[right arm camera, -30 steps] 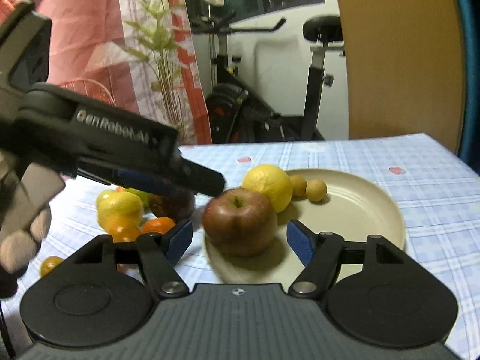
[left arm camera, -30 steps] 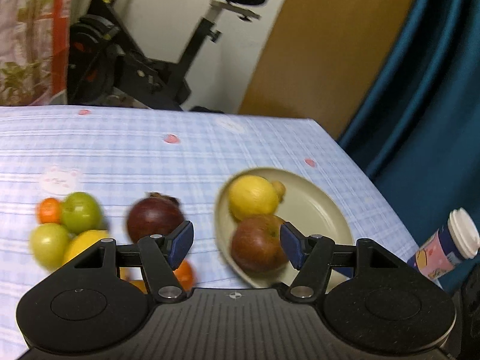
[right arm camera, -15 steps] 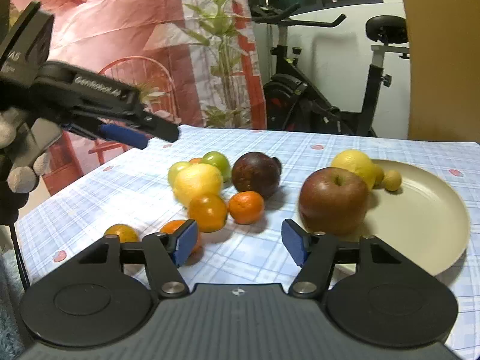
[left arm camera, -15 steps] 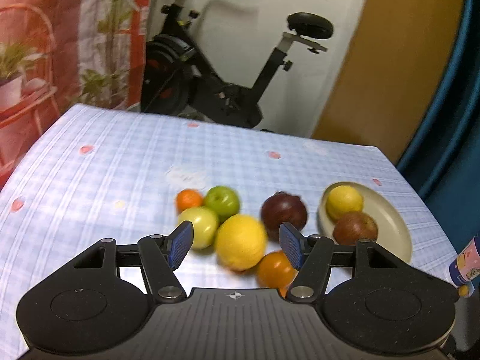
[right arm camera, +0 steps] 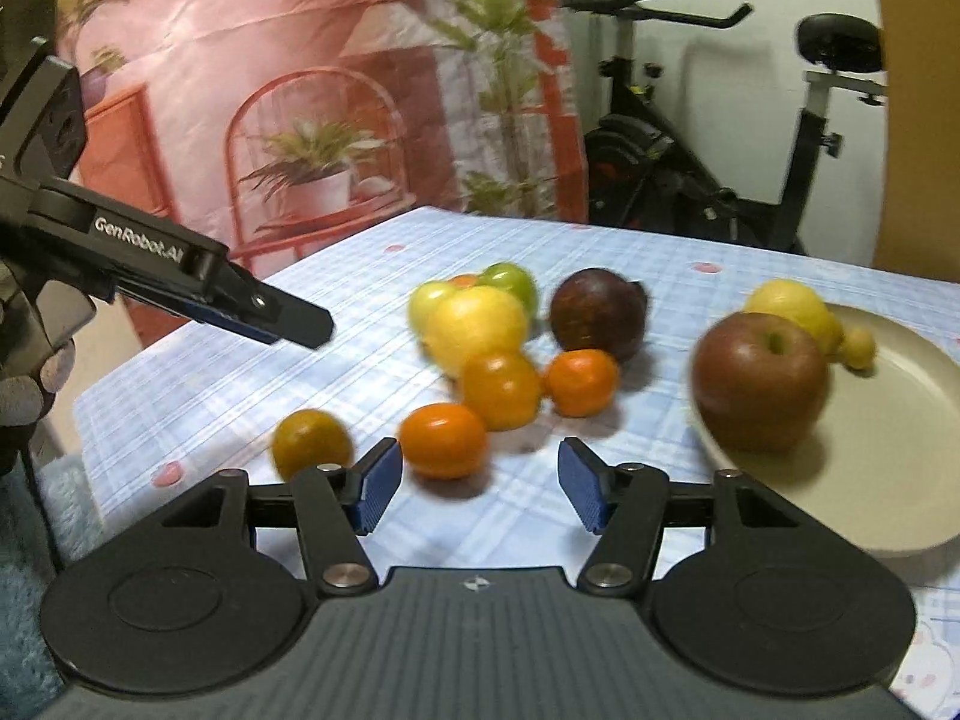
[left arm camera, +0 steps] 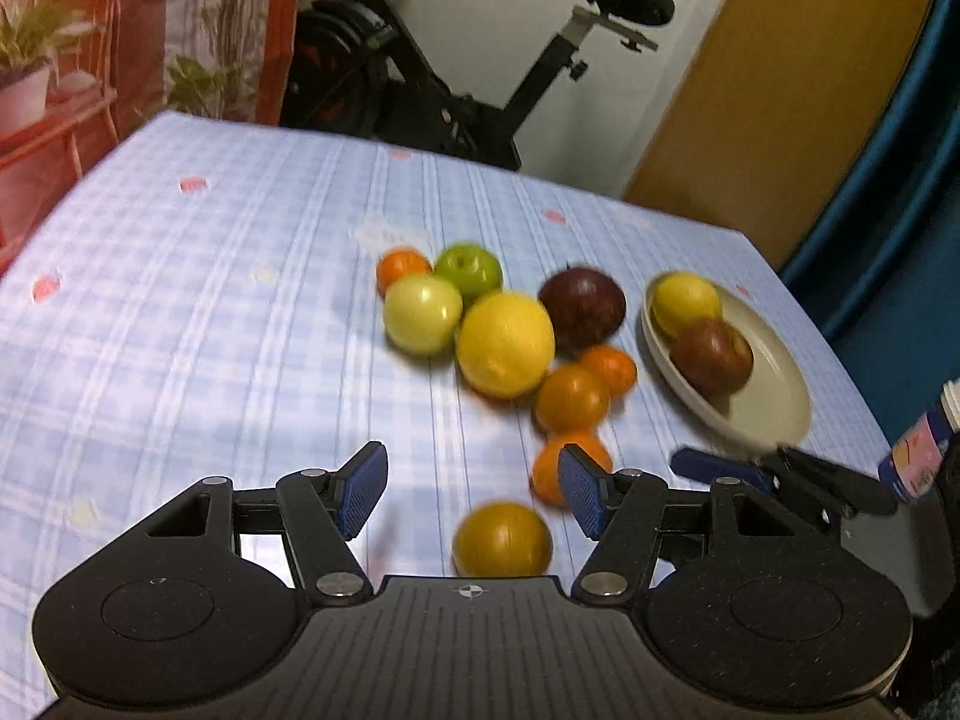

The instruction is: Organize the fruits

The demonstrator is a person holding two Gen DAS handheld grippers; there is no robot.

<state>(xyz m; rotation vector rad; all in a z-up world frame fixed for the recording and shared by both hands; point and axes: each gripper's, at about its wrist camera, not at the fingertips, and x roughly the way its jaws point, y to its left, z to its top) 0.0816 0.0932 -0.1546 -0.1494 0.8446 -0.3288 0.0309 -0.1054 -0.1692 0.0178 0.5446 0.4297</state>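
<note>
Blue-checked counter (left arm camera: 210,300) | fruits loose mid-cloth, red apple (right arm camera: 759,378) + lemon (left arm camera: 684,300) on plate (right arm camera: 888,480) | my left hand-held gripper (left arm camera: 471,489) apart, empty | right hand-held gripper (right arm camera: 480,486) closing, nothing between pads.

home rm, exercise bike (left arm camera: 480,60), checked tablecloth (left arm camera: 210,300)
</note>
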